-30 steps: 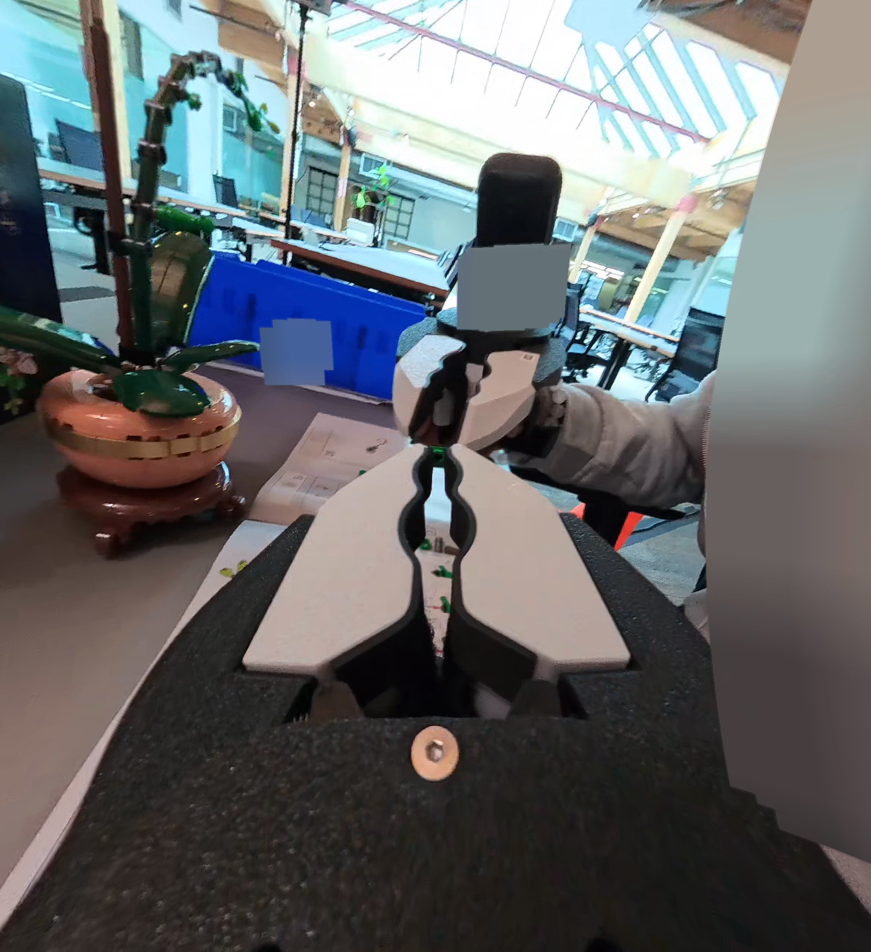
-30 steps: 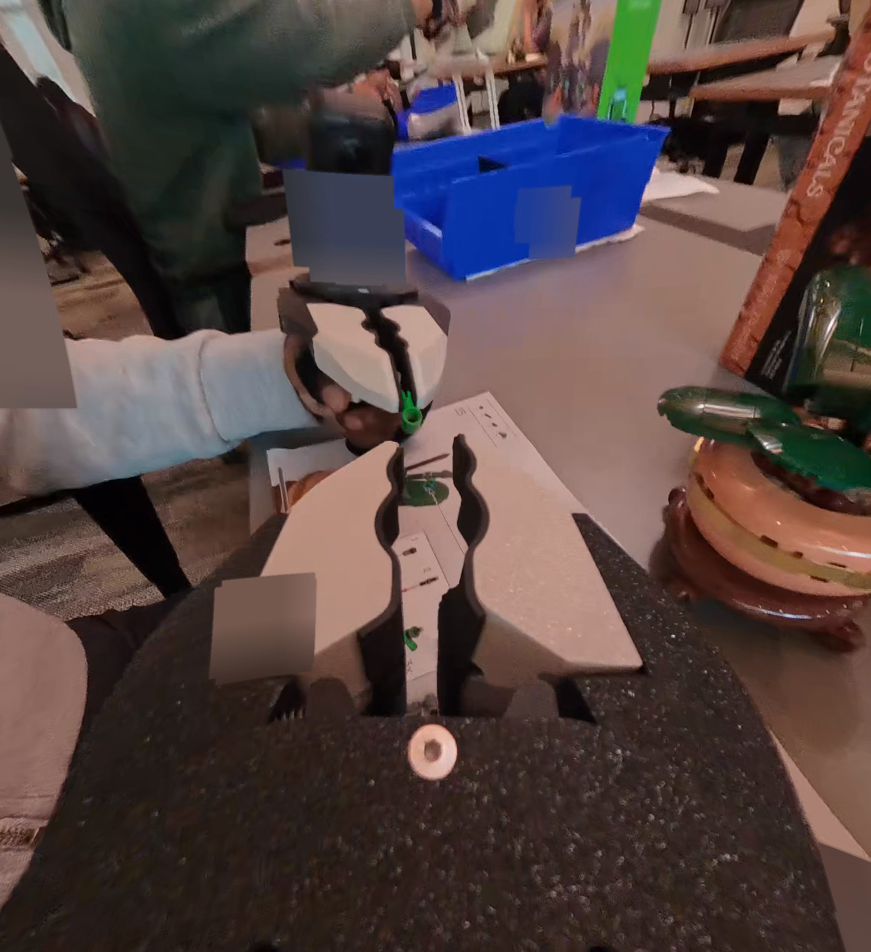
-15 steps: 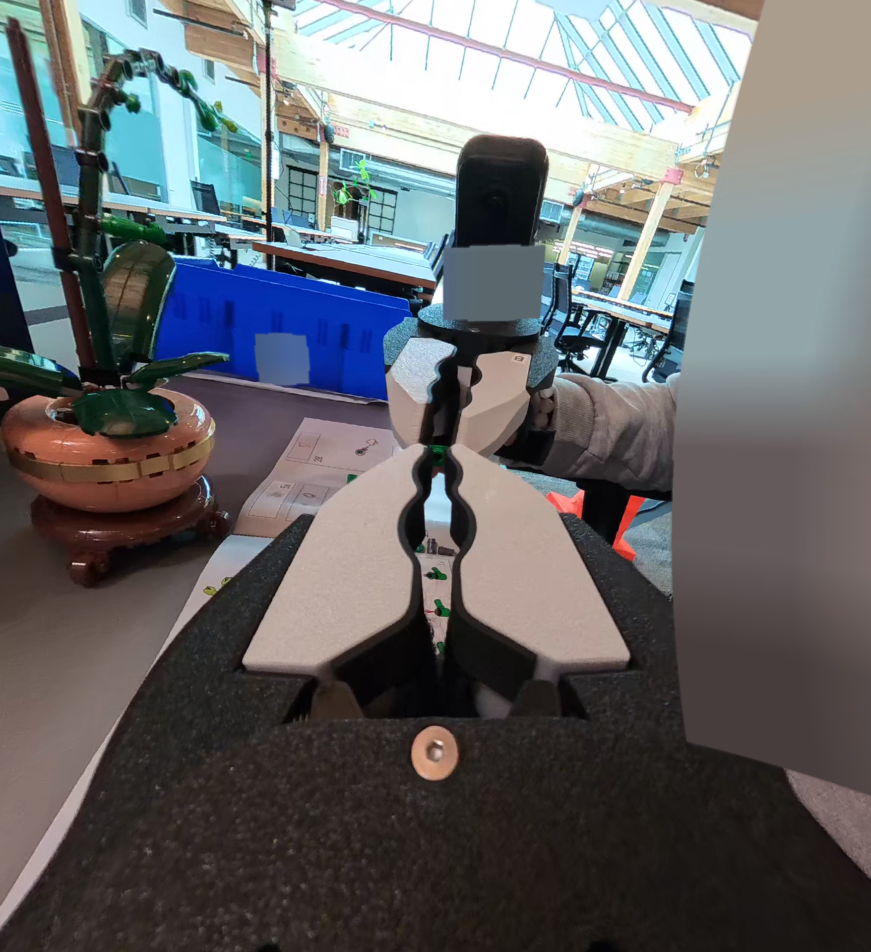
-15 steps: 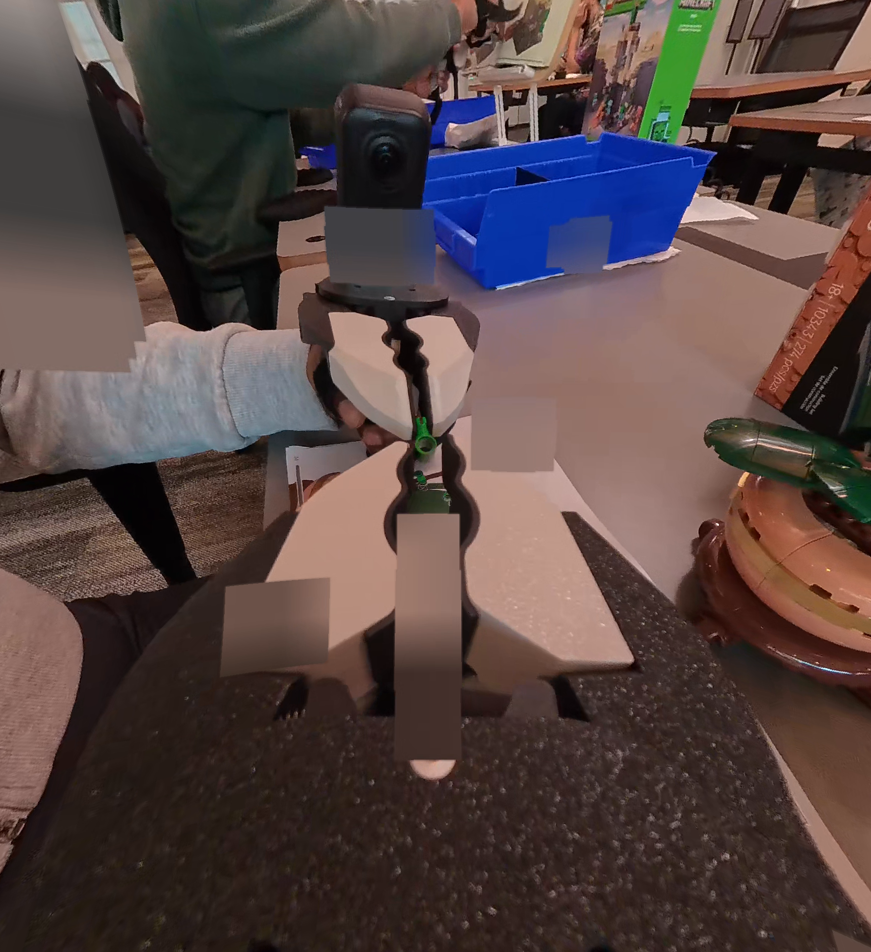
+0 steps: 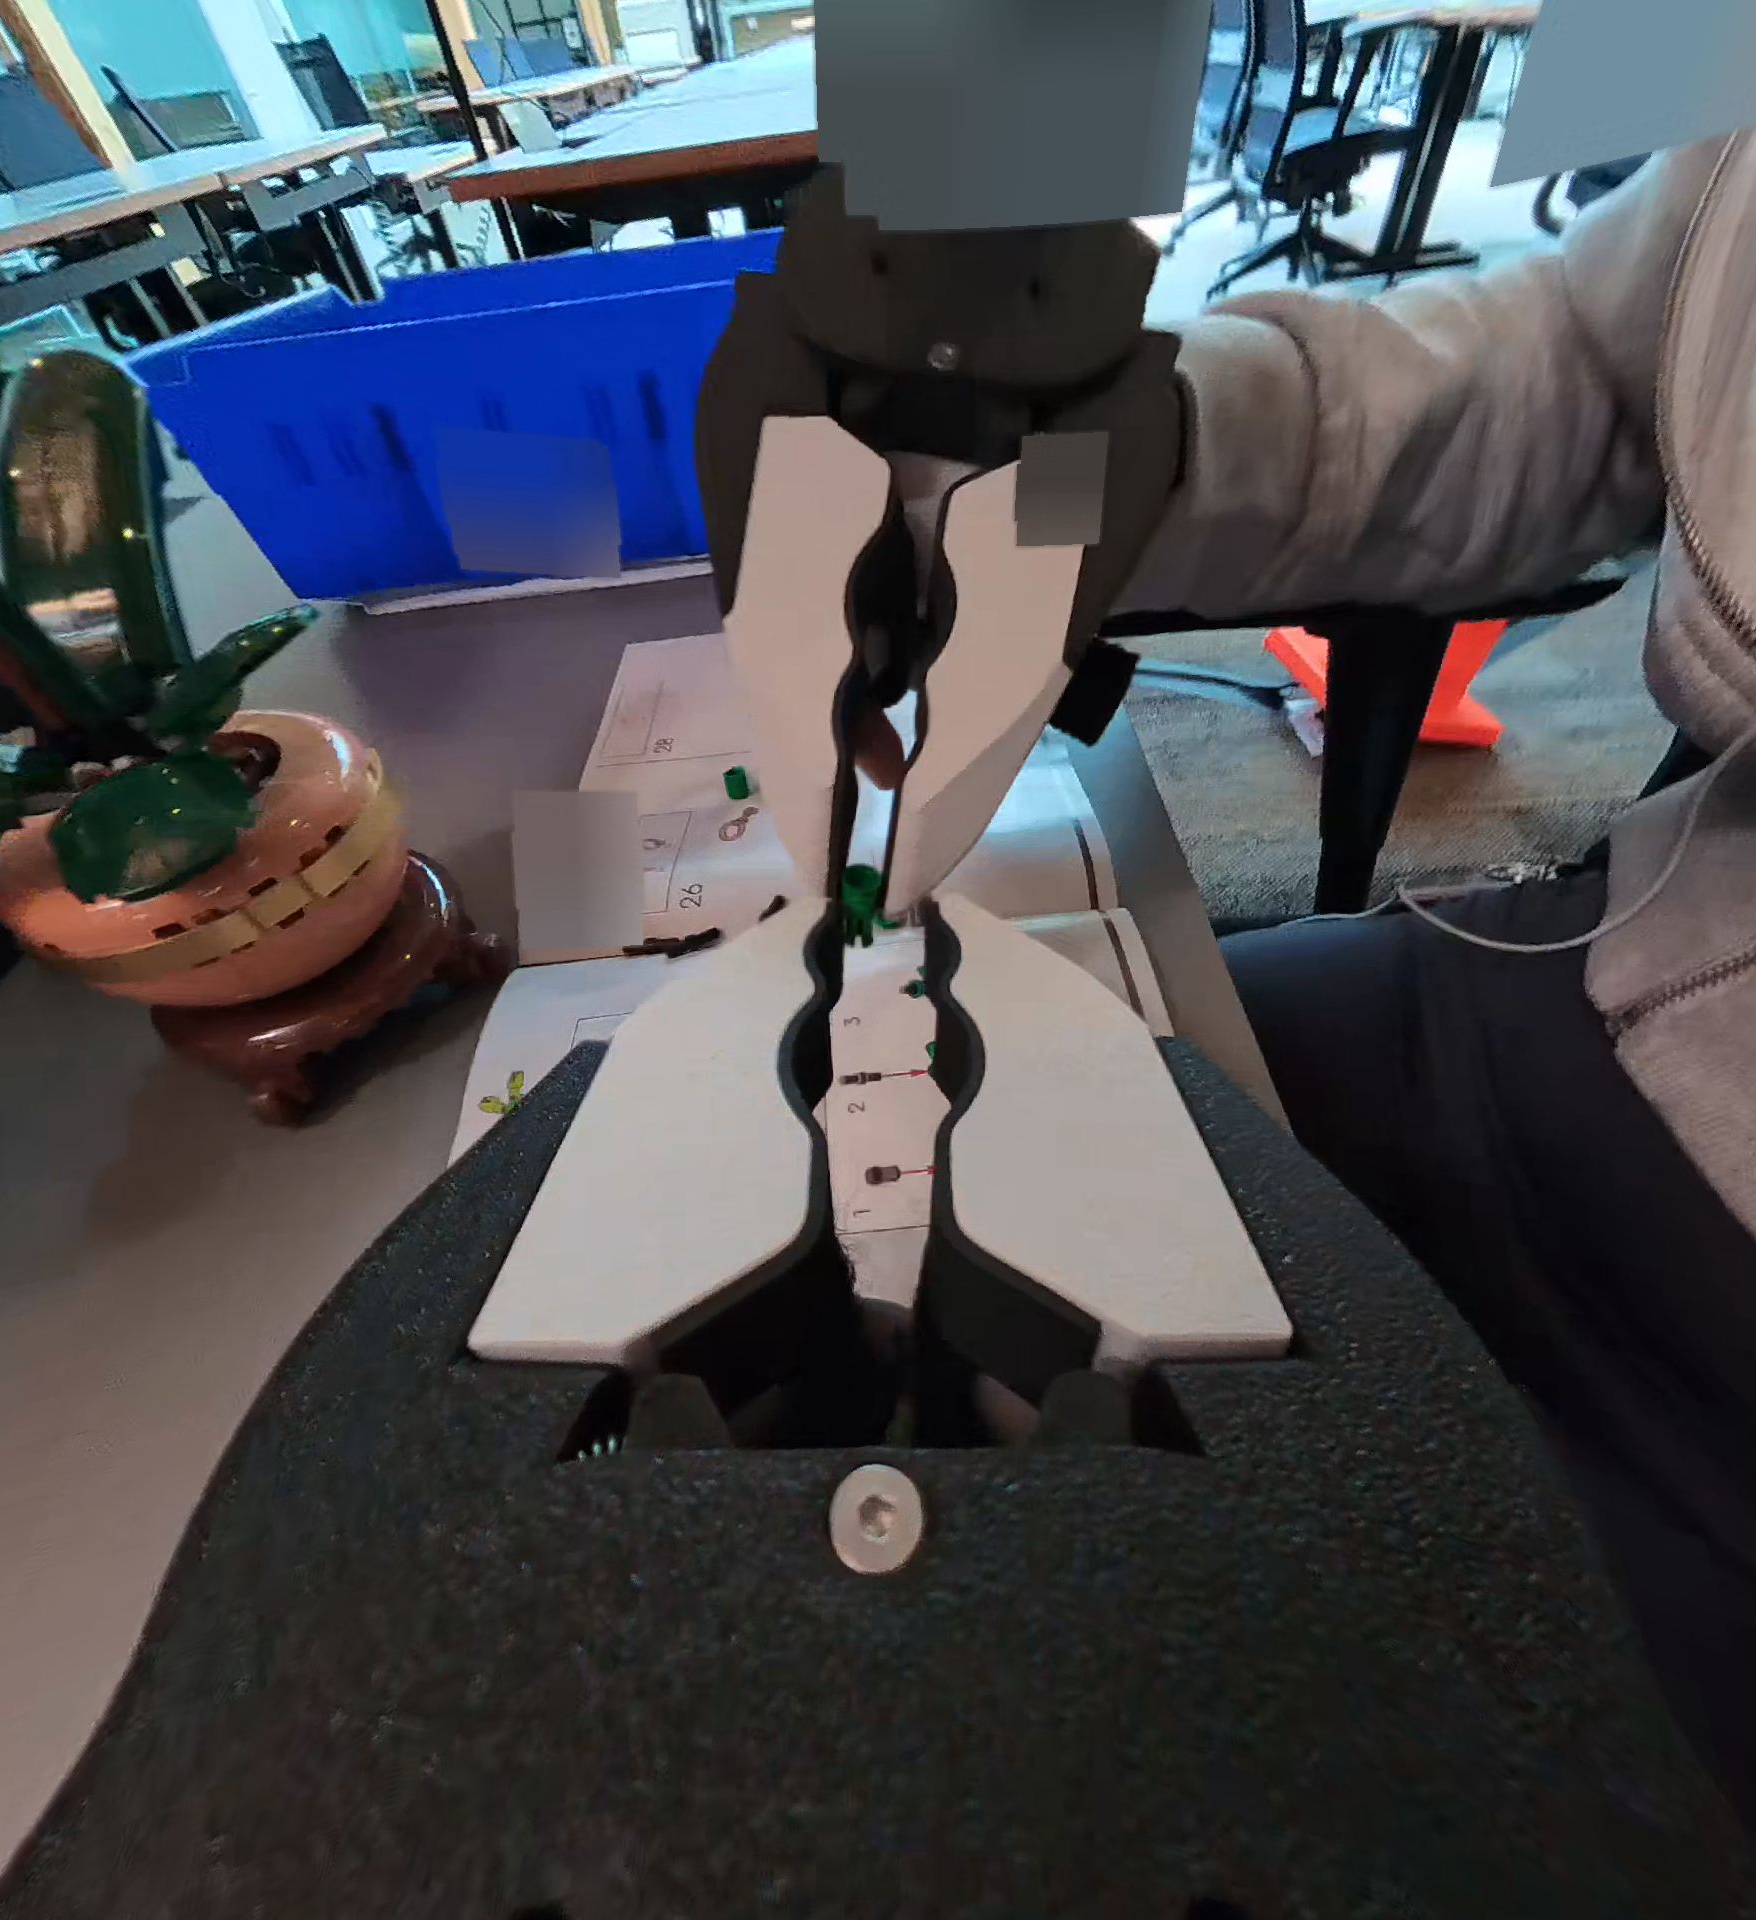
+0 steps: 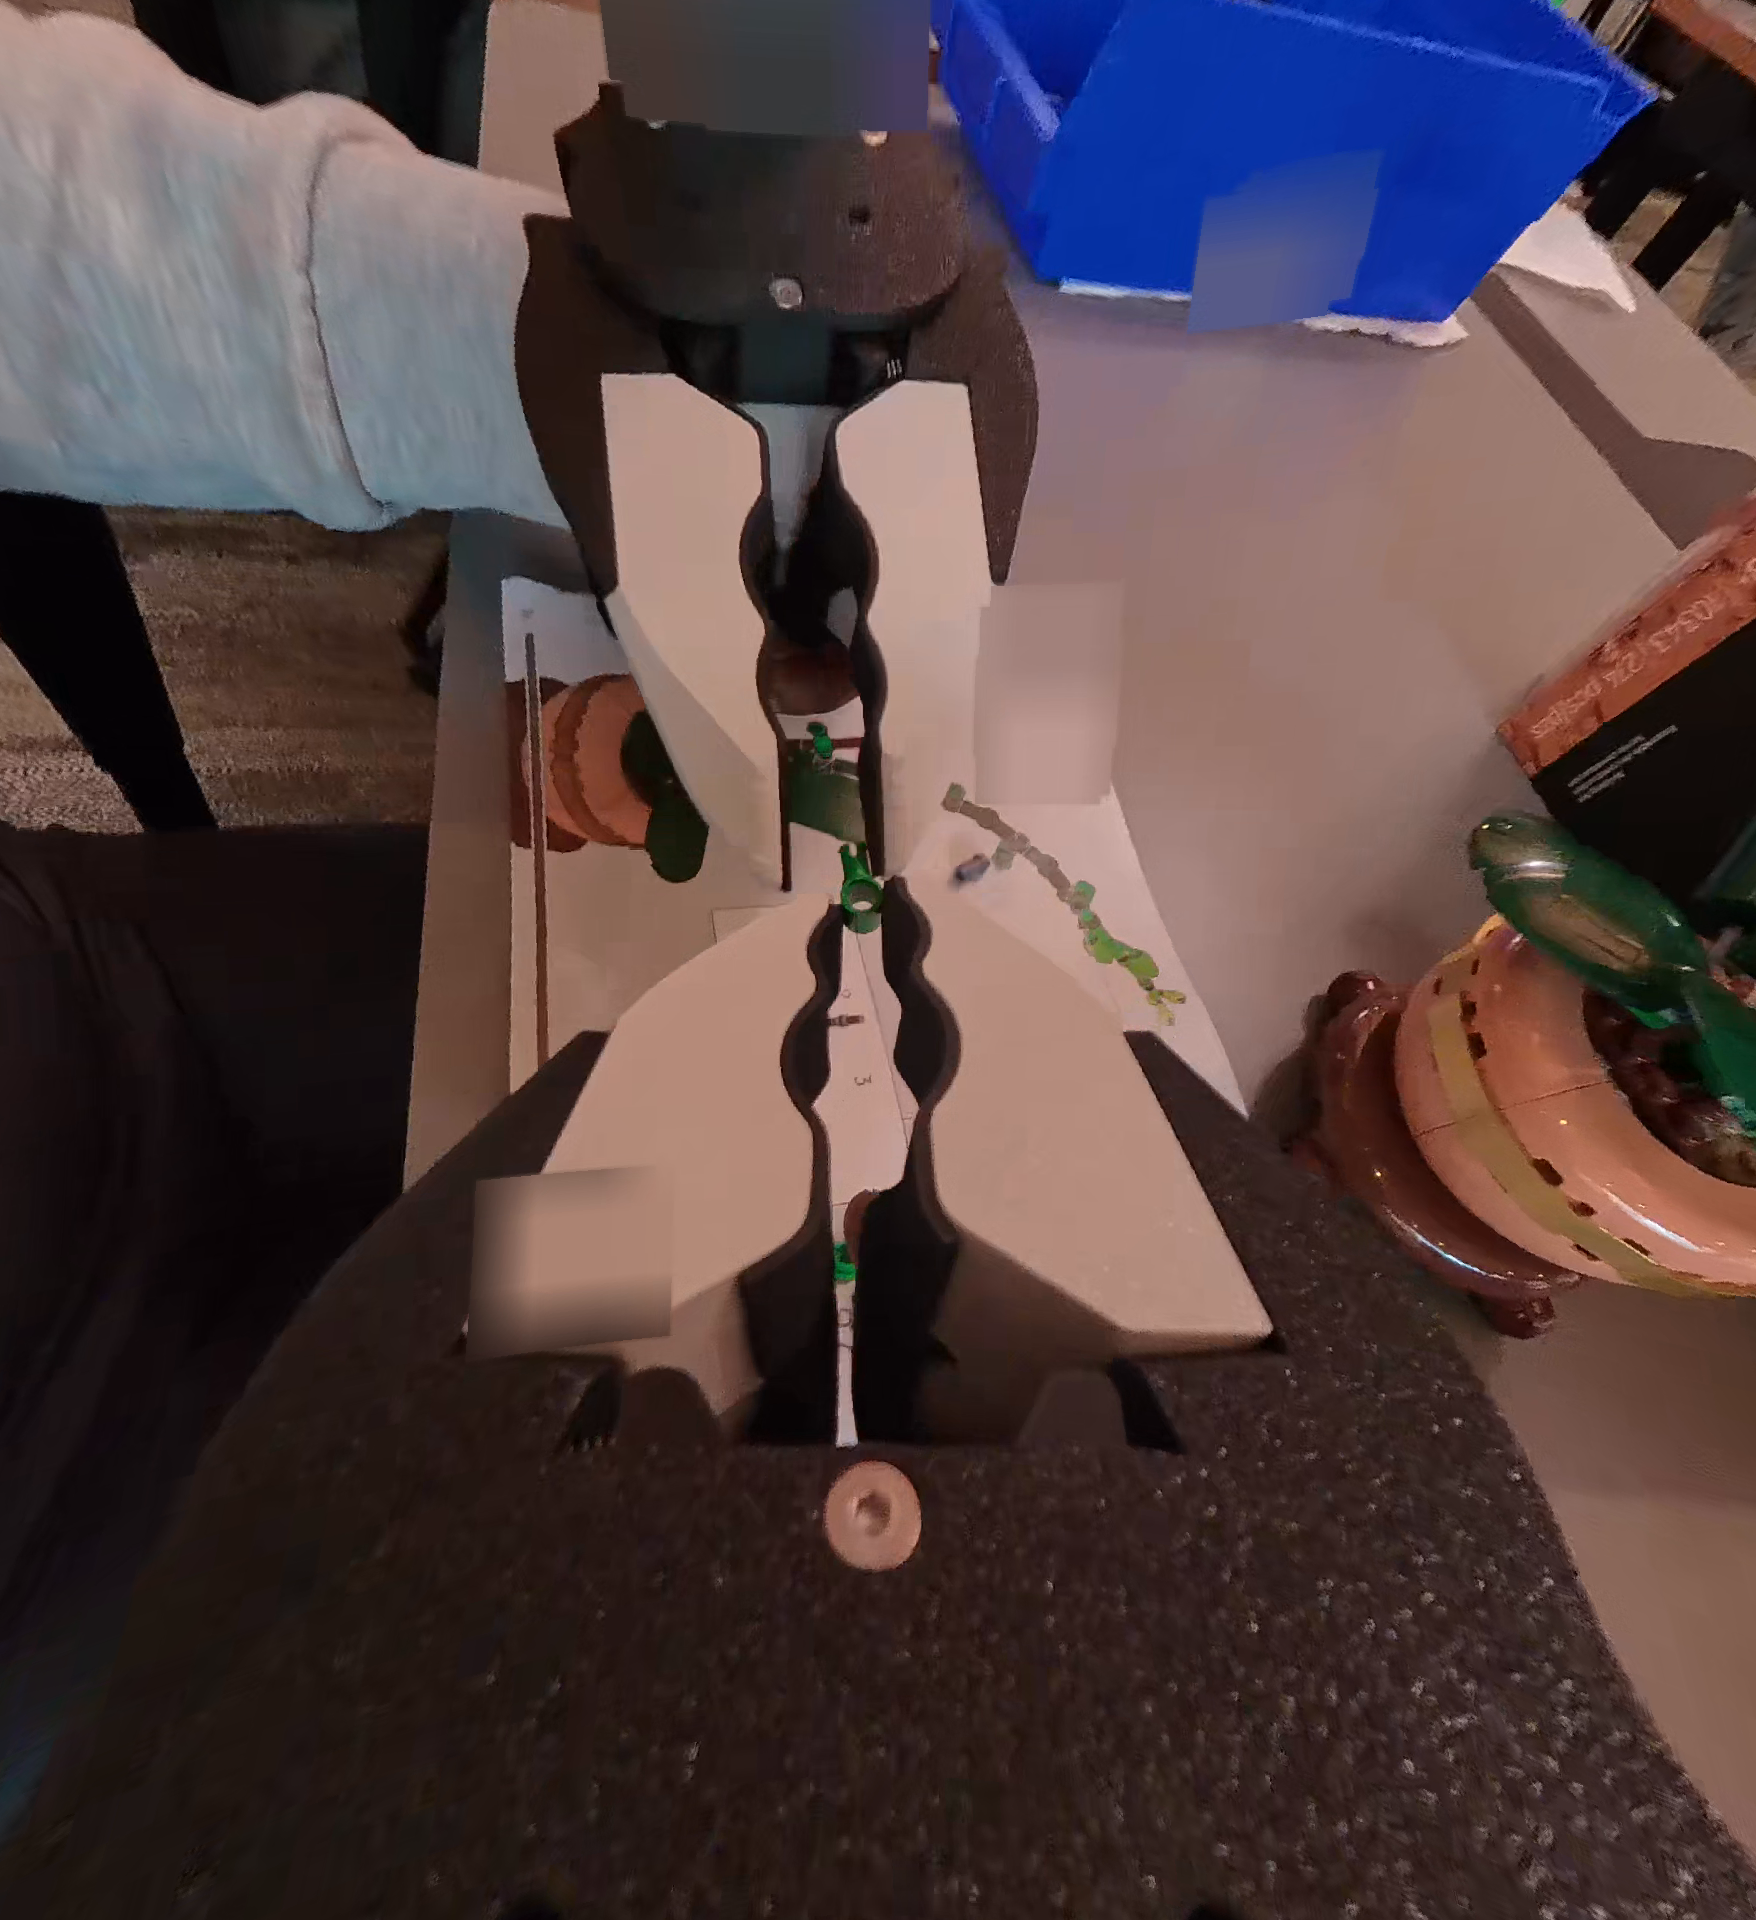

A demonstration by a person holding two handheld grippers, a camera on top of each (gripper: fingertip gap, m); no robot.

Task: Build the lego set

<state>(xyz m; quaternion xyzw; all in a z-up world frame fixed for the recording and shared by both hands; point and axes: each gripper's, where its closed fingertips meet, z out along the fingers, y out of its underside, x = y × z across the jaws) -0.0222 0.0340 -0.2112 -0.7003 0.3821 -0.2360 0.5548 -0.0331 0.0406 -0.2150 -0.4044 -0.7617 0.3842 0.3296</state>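
The two claws meet tip to tip above an open instruction booklet (image 5: 1009, 883). The right claw (image 6: 861, 902) is clamped on a small green brick piece (image 6: 859, 896). The left claw (image 5: 879, 920) stands slightly apart, just beside that piece.

A brick-built potted plant (image 5: 209, 852) stands beside the booklet.
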